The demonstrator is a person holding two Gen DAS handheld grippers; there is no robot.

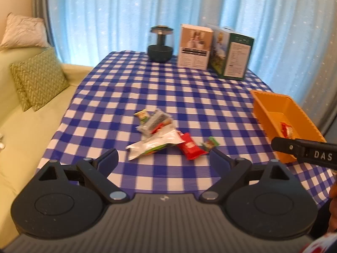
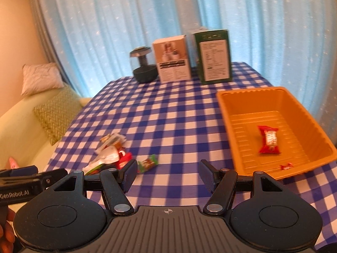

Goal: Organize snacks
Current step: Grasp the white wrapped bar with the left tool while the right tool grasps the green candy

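Here is the bench (image 1: 189, 88), draped in a blue-and-white checked cloth, and both tools hang above its near edge. The left tool (image 1: 164, 158) stands spread wide, nothing between its pads, with the snack pile (image 1: 160, 135) lying on the cloth just ahead of it. That pile is a loose heap: a white-and-green packet (image 1: 153, 145) at the front, a red packet (image 1: 190, 148) touching its right end, a small green packet (image 1: 210, 143) just beside that, and a few more wrappers behind, among them a grey packet (image 1: 154, 122) and a little yellow-green one (image 1: 143, 115).

Over on the right, the right tool (image 2: 166, 175) is parted too, about halfway, and it pinches nothing; bare checked cloth shows between its pads. The small green packet sits just off its left pad. The orange bin (image 2: 252, 97) stands on the bench to the right, near this tool, and inside it a red snack (image 2: 269, 140) lies on the ribbed floor, with a tiny red sweet (image 2: 286, 166) by the near wall.

At the far end of the bench, before the blue curtain (image 1: 126, 10), stand a dark lamp-like gadget (image 1: 161, 44), a white box (image 1: 194, 46) and a green box (image 1: 233, 57), near one another in a row. A pale green sofa (image 1: 31, 130) with cushions runs along the left side.
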